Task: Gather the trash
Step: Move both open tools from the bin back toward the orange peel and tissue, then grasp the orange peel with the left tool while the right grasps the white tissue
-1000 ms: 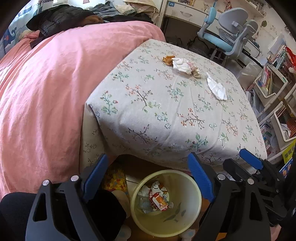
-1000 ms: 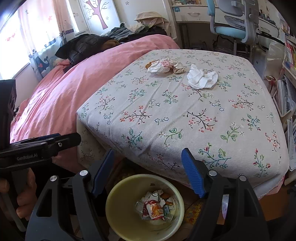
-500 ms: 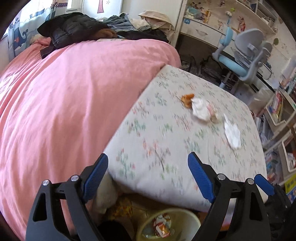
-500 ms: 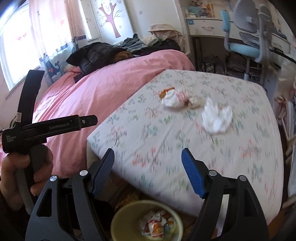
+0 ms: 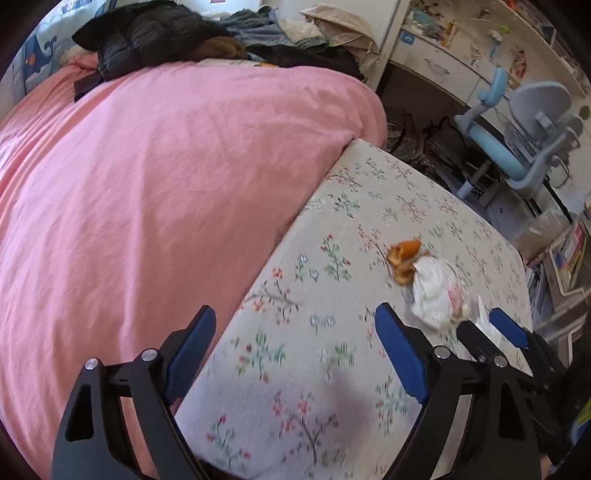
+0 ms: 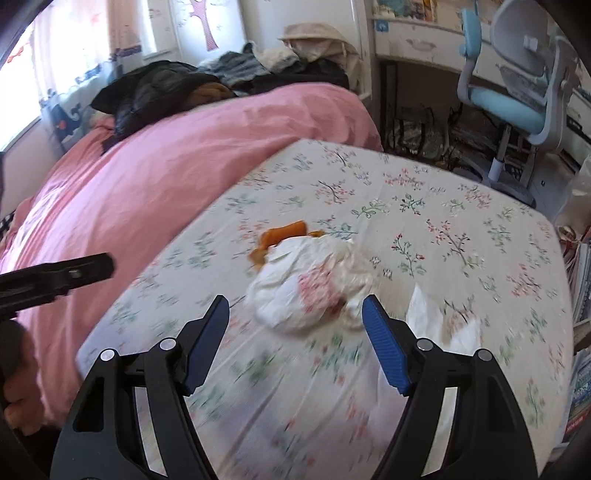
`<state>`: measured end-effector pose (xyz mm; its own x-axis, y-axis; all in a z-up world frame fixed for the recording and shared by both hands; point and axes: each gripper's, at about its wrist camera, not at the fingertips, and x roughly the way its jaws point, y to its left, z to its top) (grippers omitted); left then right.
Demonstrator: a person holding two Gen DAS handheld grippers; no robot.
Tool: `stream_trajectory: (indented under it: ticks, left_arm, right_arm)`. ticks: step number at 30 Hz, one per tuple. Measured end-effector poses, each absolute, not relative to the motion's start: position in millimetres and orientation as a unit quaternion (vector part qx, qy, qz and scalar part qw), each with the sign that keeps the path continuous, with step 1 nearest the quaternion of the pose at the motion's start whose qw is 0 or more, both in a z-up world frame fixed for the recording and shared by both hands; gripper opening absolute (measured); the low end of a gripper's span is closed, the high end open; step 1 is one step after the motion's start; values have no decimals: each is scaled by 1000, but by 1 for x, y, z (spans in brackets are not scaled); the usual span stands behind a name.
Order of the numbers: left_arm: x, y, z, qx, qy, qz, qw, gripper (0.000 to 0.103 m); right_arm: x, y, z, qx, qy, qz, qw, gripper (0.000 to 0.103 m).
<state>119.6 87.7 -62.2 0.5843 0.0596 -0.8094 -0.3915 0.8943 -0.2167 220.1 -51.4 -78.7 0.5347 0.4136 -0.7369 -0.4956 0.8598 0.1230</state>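
Note:
A crumpled white wrapper with a pink print (image 6: 310,291) lies on the floral-covered table (image 6: 461,236), with orange peel (image 6: 282,236) touching its far side and a white tissue (image 6: 447,317) to its right. My right gripper (image 6: 295,321) is open and empty, just short of the wrapper, which sits between its fingertips. My left gripper (image 5: 291,339) is open and empty over the table's near left part. In the left wrist view the peel (image 5: 404,256) and wrapper (image 5: 436,295) lie ahead to the right, and the right gripper (image 5: 480,334) shows beside them.
A pink bed (image 5: 147,184) borders the table on the left, with dark clothes (image 5: 155,33) piled at its far end. A blue-grey desk chair (image 6: 517,99) and a desk stand behind the table. Shelves with books (image 5: 569,251) are at the right.
Both grippers have risen from above the yellow bin and moved forward over the table. The bin has dropped out of view. The right gripper has closed in on the wrapper.

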Motion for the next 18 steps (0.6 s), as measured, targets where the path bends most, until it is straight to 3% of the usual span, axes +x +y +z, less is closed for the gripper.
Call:
stream_trajectory:
  ticks: [2,4,6,9,14,16,17,18]
  left_arm:
    - [127,91,-63,-192,440,132,868,84]
    - [137,94,-64,-194,443,133,865,84]
    - [147,96,-66,-193,446,135,864,84]
    - [162,96,-69,-194,452,137,860,84]
    - [184,91,-79,-190,469,131,853,84]
    - [187,90,-83,-195,474,128,849,84]
    - [187,90,-83,-198,476,128,847,84]
    - [187,89,-84,-200,478,126,846,84]
  right_arm:
    - [241,-52,-93,-40,425,260,866,71]
    - [254,-54,-103,-22,442,270,855,59]
    - [262,-59,-105,-8,445,283,849,27]
    - [269,-75,-97,24,439,297,847,1]
    - [270,-93,-89,53,433,305,847,1]
    - [271,-90,-87,45,434,298,849,18]
    - [272,-87,-88,41,436,297,848,55]
    - [273,-81,-90,32,434,292,851,75]
